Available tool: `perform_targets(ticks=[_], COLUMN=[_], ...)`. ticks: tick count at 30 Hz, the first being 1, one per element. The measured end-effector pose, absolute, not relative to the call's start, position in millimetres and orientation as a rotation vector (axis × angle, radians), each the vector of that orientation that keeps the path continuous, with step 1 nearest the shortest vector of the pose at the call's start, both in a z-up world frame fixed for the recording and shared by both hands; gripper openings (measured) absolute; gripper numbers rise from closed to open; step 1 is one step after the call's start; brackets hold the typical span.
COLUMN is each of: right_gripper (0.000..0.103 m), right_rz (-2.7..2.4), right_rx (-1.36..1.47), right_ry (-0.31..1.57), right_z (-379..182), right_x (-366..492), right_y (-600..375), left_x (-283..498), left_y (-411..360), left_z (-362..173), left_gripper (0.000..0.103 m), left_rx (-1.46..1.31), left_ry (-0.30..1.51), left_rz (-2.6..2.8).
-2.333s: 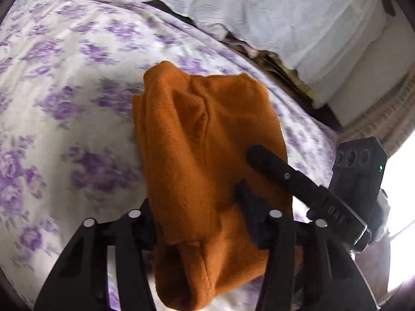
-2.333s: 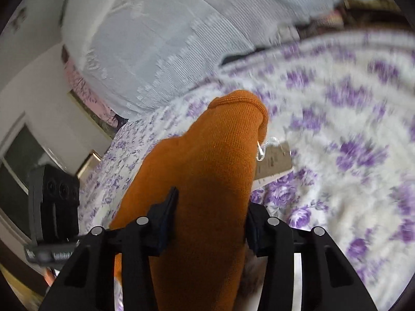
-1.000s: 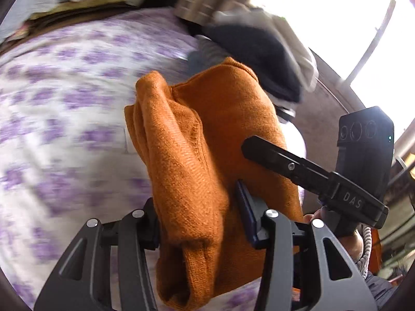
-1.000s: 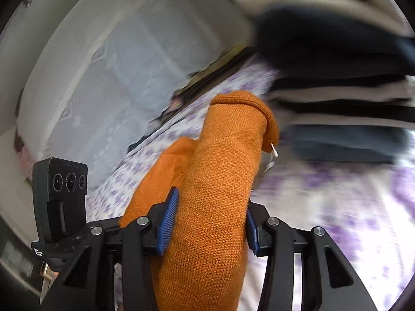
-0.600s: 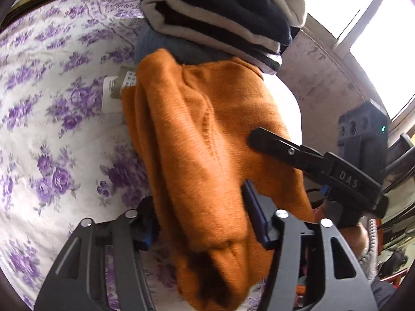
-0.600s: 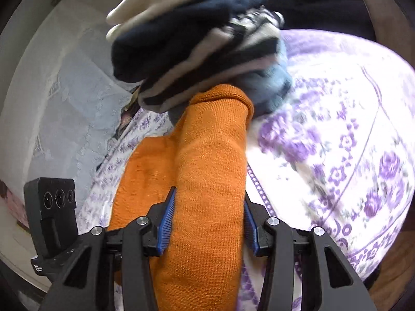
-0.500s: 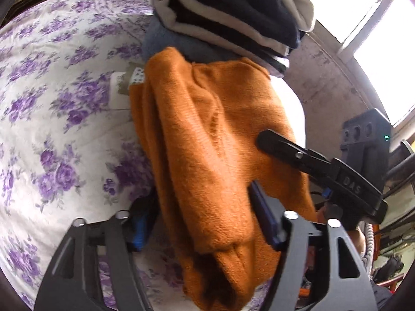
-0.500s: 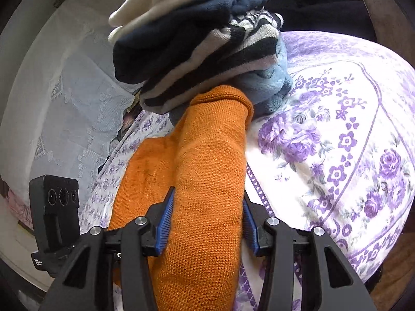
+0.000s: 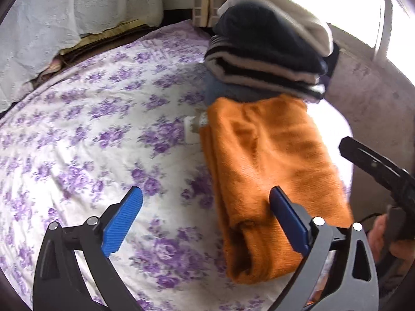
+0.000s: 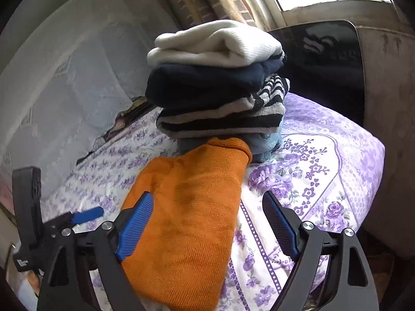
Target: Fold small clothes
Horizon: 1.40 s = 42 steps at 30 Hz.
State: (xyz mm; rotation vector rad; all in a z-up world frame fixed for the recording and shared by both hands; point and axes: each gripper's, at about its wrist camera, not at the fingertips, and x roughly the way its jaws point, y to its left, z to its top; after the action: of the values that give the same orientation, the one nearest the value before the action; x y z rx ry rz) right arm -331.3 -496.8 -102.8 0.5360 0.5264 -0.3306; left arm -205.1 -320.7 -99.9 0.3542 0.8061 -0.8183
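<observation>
A folded orange knit garment (image 9: 269,171) lies on the purple-flowered bedspread (image 9: 103,134), its far end against a stack of folded clothes (image 9: 269,51). It also shows in the right wrist view (image 10: 192,207). My left gripper (image 9: 205,207) is open, its right blue pad beside the garment's near edge and its left pad over bare bedspread. My right gripper (image 10: 207,215) is open around the garment's near end, with the garment lying loose between the pads. The left gripper's body (image 10: 28,212) shows at the left of the right wrist view.
The stack (image 10: 218,83) holds white, navy, striped and light blue pieces. A white paper tag (image 9: 192,129) lies by the orange garment's far left corner. The bed's corner (image 10: 363,155) drops off at the right, near a wall and window. White lace cloth (image 9: 64,13) hangs behind the bed.
Both grippers carried the orange garment across the bed to the stack, set it down and opened. The garment now lies flat, released from both.
</observation>
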Motion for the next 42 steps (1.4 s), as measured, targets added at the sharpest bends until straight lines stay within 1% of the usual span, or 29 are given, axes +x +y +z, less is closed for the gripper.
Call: perform_targets(ticks=[2,4,5,7,10,12,14,19,22,23,27,30,42], right_gripper=[0.090,0.092,0.095,0.095,0.095,0.100,0.100,0.100,0.100,0.100,0.100,0.100,0.100], right_rz=[-0.354,-0.367,-0.364,-0.359,-0.370,-0.382,-0.396,-0.315,-0.334,-0.338,-0.343,-0.446,-0.362], right_rx=[0.524,0.527,0.545,0.591,0.566,0.532,0.527,0.550,0.530,0.542,0.607,0.577,0.461], right_ry=[0.577,0.641,0.638,0.626,0.618,0.603,0.607,0.678,0.812,0.825,0.796,0.800,0.823], right_z=[-116,-136,-142,-143,-130,-119,-107,-89,-84,-82,-71,-66,-57], right_x=[-325,-324,-324,-327,-329,-330,-335,-331,-325,-326,-339,-343,-335], right_y=[-500,-503,-505,-507,-504,-501,-499,-489,-481,-480,-482,-485,-466], left_x=[-203,-203,-203,-205,-213,-216,-218,-225,-229,-230,-232,-233,-245], left_y=[-325,-330,-327,-326,-325,-326,-325,-322,-320,-319,-317,-316,-318], left_z=[-110,-119,-120,-117,-112,-110,-106,-99,-94,-93,-88,-87,-81], left_gripper=[0.099,0.099,0.099,0.099,0.099,0.099,0.099,0.099,0.099,0.099,0.099,0.099,0.099], left_rx=[0.391,0.409,0.410,0.421,0.445,0.454,0.447,0.434,0.432,0.431,0.415,0.407,0.434], left_ry=[0.816,0.825,0.824,0.802,0.768,0.753,0.754,0.768,0.769,0.773,0.795,0.815,0.798], left_rz=[-0.786,-0.769,-0.767,-0.763,-0.750,-0.747,-0.747,-0.745,-0.743,-0.746,-0.755,-0.763,-0.786])
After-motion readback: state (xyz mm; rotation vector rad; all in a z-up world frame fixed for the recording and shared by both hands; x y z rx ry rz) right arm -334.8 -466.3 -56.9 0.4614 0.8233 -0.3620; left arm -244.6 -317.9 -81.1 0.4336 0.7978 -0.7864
